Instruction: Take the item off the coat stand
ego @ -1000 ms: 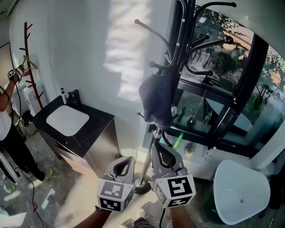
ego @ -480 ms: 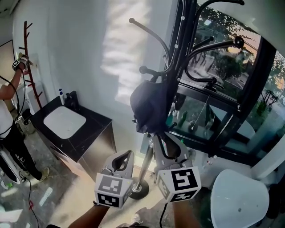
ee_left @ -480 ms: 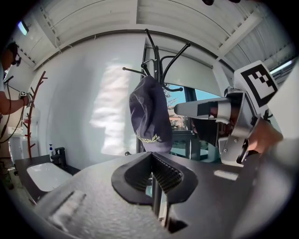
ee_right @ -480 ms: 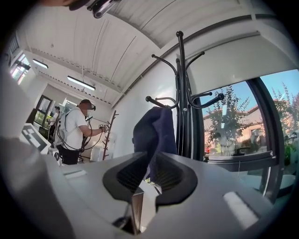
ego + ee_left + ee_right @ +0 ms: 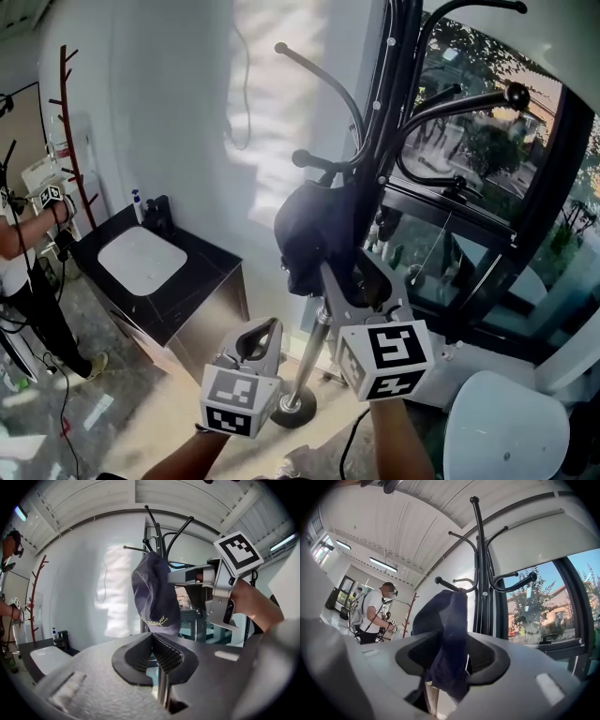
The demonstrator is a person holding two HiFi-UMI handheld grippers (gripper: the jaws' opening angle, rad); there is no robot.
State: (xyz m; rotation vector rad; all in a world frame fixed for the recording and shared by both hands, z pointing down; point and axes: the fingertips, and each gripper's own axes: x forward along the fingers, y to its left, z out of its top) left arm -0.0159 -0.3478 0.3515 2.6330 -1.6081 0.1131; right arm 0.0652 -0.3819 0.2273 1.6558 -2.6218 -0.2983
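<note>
A dark navy cap [image 5: 314, 234] hangs from a hook of the black coat stand [image 5: 386, 112] by the window. My right gripper [image 5: 339, 274] reaches up to the cap's lower edge. In the right gripper view the cap [image 5: 446, 630] hangs down between the jaws, which are opening and stand wide, not pressing on it. My left gripper [image 5: 272, 326] is lower and to the left, shut and empty, pointing up at the cap [image 5: 154, 590] from below. The left gripper view also shows the right gripper [image 5: 220, 585] beside the cap.
The stand's round base [image 5: 295, 409] sits on the floor. A black cabinet with a white sink [image 5: 141, 259] stands at the left wall. A person [image 5: 19, 258] works by a red-brown coat stand [image 5: 75, 122] farther left. A white basin [image 5: 506, 424] lies at the lower right.
My right gripper has risen to the cap's lower edge and its jaws have spread apart around the fabric. The left gripper has barely moved.
</note>
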